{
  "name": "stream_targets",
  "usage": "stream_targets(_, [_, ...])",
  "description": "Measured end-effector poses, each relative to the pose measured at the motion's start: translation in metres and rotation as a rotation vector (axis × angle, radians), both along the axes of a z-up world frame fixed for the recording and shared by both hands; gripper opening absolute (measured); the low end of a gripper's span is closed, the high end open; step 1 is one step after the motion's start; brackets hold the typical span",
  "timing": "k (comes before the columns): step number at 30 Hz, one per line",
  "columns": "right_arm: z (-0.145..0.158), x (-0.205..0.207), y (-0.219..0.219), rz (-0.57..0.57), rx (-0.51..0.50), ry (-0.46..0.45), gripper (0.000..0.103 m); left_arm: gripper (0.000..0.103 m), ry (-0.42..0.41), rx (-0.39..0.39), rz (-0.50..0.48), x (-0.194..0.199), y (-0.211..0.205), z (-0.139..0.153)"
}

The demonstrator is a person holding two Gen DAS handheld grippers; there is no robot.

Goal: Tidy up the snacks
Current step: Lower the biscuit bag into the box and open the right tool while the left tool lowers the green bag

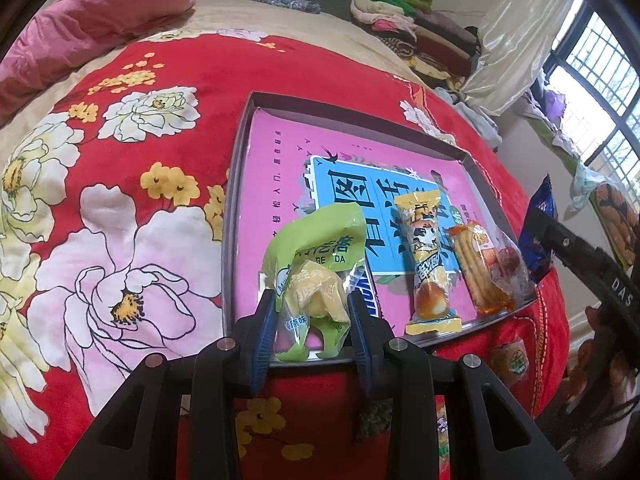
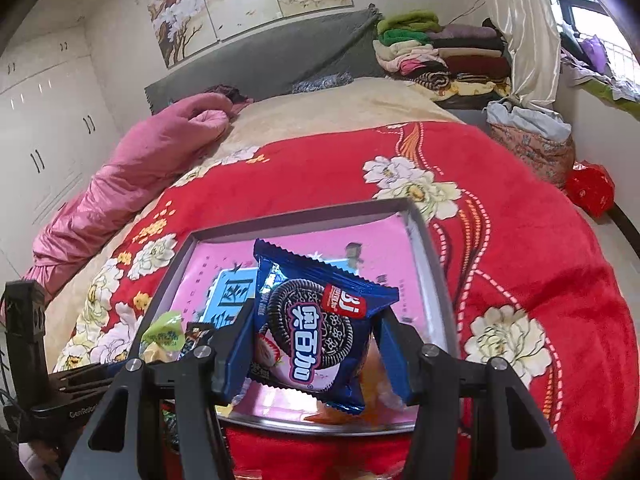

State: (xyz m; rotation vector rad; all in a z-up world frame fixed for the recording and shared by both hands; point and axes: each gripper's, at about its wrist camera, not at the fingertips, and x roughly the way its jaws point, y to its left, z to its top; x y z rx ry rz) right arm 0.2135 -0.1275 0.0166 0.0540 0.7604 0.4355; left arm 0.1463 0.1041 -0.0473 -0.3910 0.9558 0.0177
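A shallow grey box (image 1: 236,184) with a pink printed bottom lies on the red flowered bedspread; it also shows in the right wrist view (image 2: 436,280). My left gripper (image 1: 314,312) is shut on a green snack packet (image 1: 316,264) over the box's near edge. In the box lie a yellow cake packet (image 1: 426,264), a clear cracker packet (image 1: 484,268) and a blue-white bar (image 1: 370,296) partly hidden behind the green packet. My right gripper (image 2: 316,344) is shut on a blue Oreo packet (image 2: 316,320), held over the box's near right part.
A small orange-green snack (image 1: 512,360) lies on the bedspread (image 1: 160,80) in front of the box. A pink quilt (image 2: 132,176) lies at the bed's far left. Folded clothes (image 2: 440,48) are stacked at the head of the bed. A red bag (image 2: 590,188) sits on the floor.
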Motion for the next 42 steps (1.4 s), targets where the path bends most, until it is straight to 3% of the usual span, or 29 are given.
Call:
stream_targets(7, [-0.004, 0.006, -0.006, -0.013, -0.004, 0.021, 0.056, 0.036, -0.001, -0.009, -0.018, 0.001, 0.001, -0.001])
stream_targets(17, [-0.028, -0.002, 0.022, 0.035, -0.070, 0.057, 0.056, 0.037, 0.002, -0.035, -0.041, 0.001, 0.005, -0.001])
stream_targets(31, [-0.040, -0.022, 0.053, 0.107, -0.124, 0.044, 0.056, 0.037, -0.003, -0.049, -0.039, 0.000, 0.007, -0.002])
stream_targets(42, [-0.052, -0.036, 0.070, 0.149, -0.122, 0.058, 0.056, 0.037, -0.007, -0.044, -0.040, -0.001, 0.008, -0.003])
